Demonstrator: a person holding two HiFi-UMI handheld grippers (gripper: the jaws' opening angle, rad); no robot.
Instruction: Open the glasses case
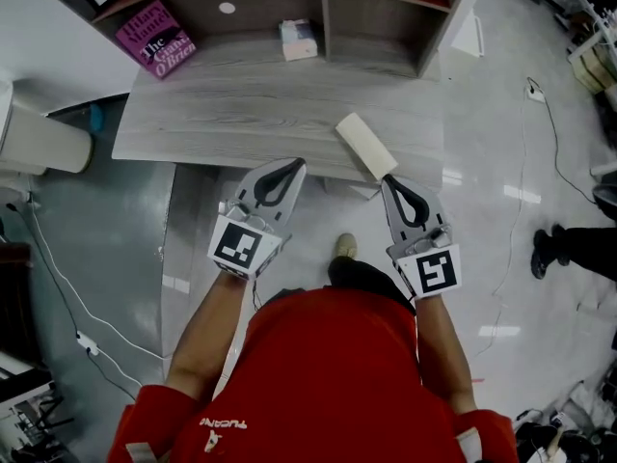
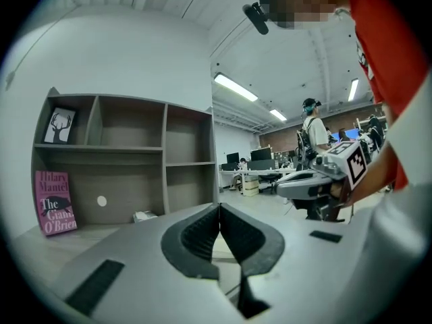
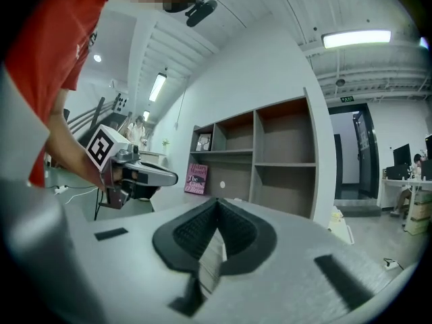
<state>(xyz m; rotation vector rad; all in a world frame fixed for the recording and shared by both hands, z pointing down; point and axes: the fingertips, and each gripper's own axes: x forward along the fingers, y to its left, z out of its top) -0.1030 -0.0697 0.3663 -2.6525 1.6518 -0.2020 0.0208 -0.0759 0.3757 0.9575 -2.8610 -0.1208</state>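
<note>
A cream, oblong glasses case (image 1: 364, 146) lies closed and slantwise on the grey wooden desk (image 1: 222, 123), at its front edge right of the middle. My right gripper (image 1: 387, 180) is shut and empty, its tips just below the case's near end. My left gripper (image 1: 298, 164) is also shut and empty, at the desk's front edge a short way left of the case. In the left gripper view the jaws (image 2: 219, 206) meet with nothing between them, and the right gripper (image 2: 317, 177) shows beside them. The right gripper view shows its jaws (image 3: 217, 201) closed, with the left gripper (image 3: 145, 175) at the left.
A shelf unit (image 1: 323, 8) stands at the back of the desk, with a pink book (image 1: 156, 39) leaning at the left and a small white packet (image 1: 299, 39) near the middle. A white cylinder (image 1: 39, 138) stands left of the desk. Cables run over the floor, and another person's feet (image 1: 564, 247) are at the right.
</note>
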